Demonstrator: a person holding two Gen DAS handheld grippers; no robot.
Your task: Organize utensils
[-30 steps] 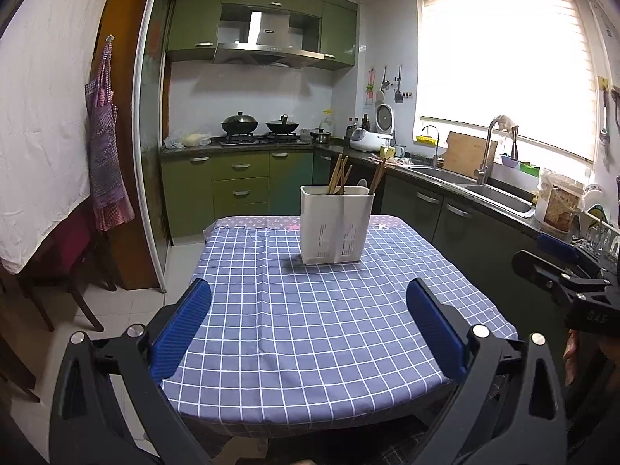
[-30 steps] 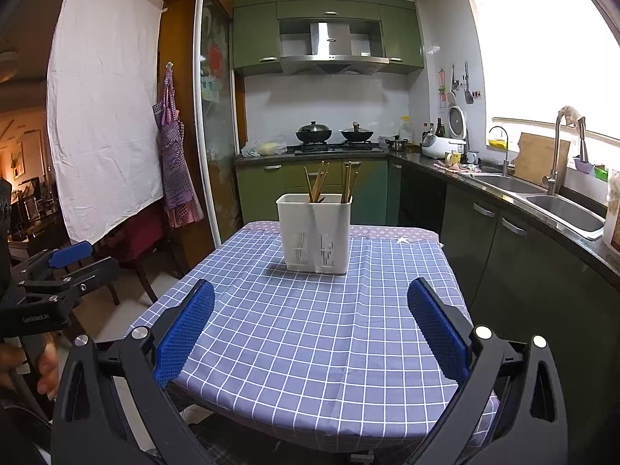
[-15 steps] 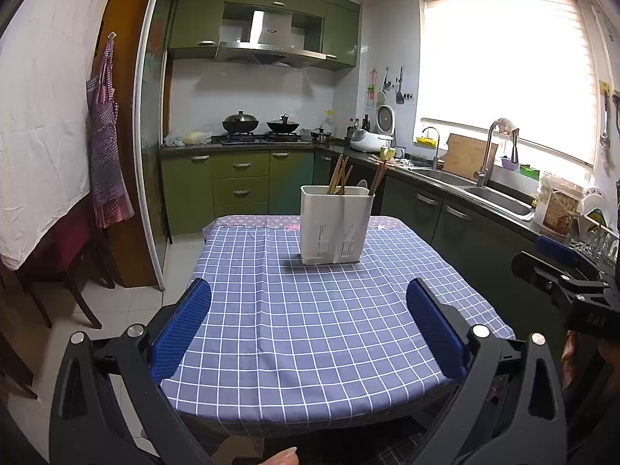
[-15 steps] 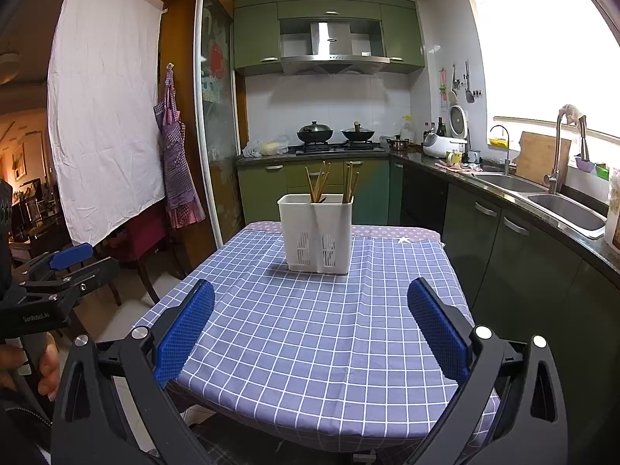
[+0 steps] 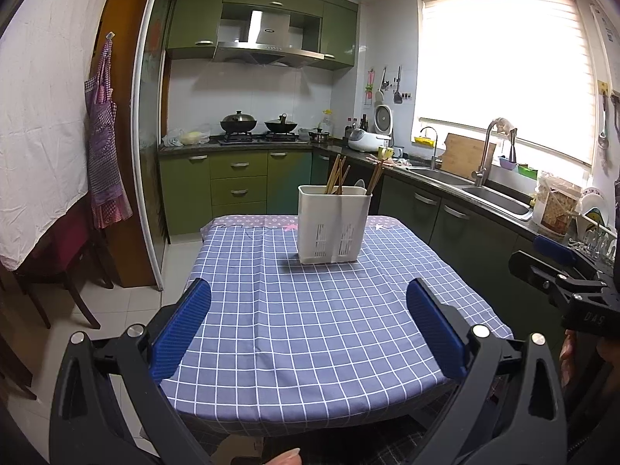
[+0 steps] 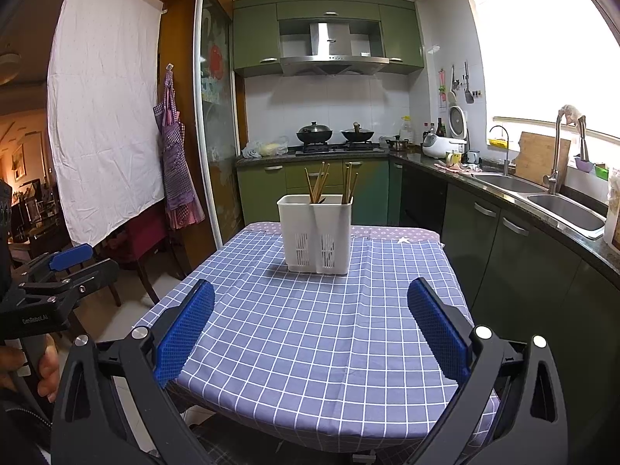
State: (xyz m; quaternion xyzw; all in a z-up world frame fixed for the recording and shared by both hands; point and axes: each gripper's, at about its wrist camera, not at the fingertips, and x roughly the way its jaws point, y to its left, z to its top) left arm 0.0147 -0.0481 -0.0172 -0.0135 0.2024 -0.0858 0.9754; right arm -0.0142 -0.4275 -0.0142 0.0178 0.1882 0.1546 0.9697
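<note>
Item — white utensil holder [image 5: 332, 225], two compartments, slotted front, standing upright on the blue checked tablecloth [image 5: 317, 321] near the table's far edge, about midway between its side edges.

Contents — wooden chopsticks [image 6: 317, 186] leaning in the left compartment, a second bundle [image 6: 349, 186] in the right; a pale spoon-like tip shows in the left-wrist view, too small to confirm.

Change — almost none over the last second: both views shifted only slightly, the holder and its contents unmoved. Judged: sorting looks finished or paused.

Left gripper [image 5: 308, 329] — fingers spread wide, empty, over the near edge.

Right gripper [image 6: 310, 329] — likewise released, empty, near edge.
</note>
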